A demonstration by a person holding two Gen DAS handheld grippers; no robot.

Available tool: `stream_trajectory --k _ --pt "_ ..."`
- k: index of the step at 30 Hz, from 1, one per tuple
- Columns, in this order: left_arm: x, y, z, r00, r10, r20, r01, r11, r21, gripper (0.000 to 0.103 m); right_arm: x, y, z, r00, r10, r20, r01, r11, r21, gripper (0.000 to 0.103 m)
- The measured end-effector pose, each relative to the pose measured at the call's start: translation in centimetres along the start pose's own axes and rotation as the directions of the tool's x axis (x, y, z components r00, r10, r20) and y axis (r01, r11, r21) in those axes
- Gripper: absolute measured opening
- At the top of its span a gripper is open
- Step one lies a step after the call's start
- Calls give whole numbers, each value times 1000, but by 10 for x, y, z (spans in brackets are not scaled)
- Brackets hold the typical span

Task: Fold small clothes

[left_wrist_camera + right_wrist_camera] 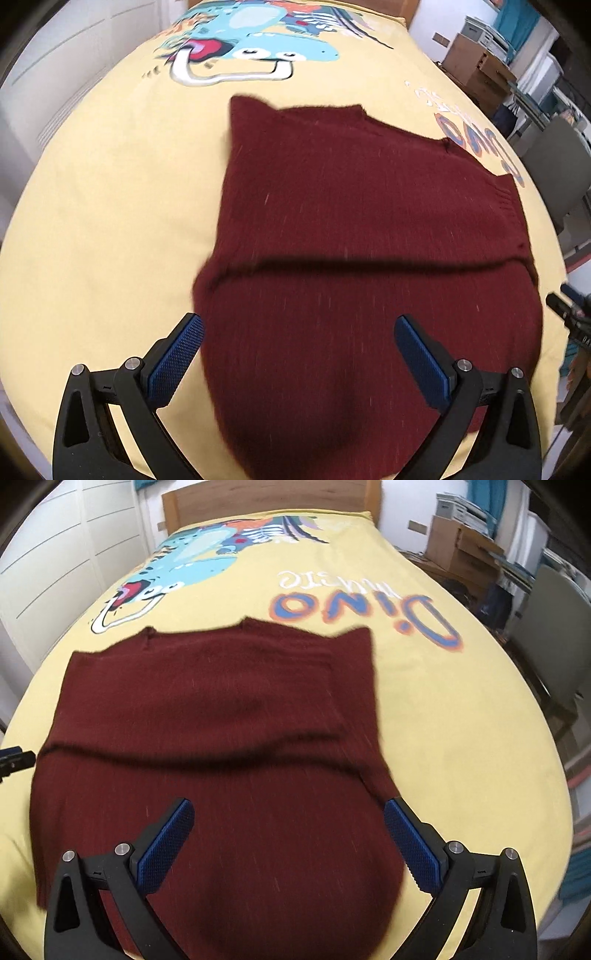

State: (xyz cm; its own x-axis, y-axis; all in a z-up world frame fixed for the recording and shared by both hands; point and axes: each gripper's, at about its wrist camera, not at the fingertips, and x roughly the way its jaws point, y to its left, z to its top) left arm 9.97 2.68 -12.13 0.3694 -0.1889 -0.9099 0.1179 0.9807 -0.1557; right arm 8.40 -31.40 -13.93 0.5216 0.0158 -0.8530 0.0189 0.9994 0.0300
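A dark red knitted sweater (362, 236) lies on the yellow dinosaur bed sheet (461, 716). The left gripper (298, 332) and right gripper (289, 814) jaws are wide apart, holding nothing.

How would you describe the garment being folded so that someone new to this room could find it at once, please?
Start from the bed with the yellow dinosaur-print cover. On its near half lies the dark red knitted garment, spread flat with one crosswise fold line. It is the only clothing on the cover, plain maroon against bright yellow, just below the blue "Dino" lettering.
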Motion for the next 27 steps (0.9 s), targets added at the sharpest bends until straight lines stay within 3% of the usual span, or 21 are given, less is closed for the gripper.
stream_trajectory --k 7,13,17,20,27 --pt "-22 -1 -54 998 18 -55 -17 1000 13 102 -24 -12 -64 997 -23 -78 27 998 49 102" --pt "-12 6 -98 989 42 -139 -45 999 -15 102 -22 -20 -98 988 -10 -155 24 996 90 102" --pt "-1 6 -112 982 19 -188 -28 999 -44 102 -20 -24 -113 981 25 -192 -1 992 124 102" --pt "7 1 -118 977 45 -209 -50 999 -21 102 -15 -27 -121 973 45 -224 -11 988 152 102" --pt "20 7 -127 965 16 -263 -32 998 -54 100 5 -35 -139 937 111 -331 -36 974 226 102"
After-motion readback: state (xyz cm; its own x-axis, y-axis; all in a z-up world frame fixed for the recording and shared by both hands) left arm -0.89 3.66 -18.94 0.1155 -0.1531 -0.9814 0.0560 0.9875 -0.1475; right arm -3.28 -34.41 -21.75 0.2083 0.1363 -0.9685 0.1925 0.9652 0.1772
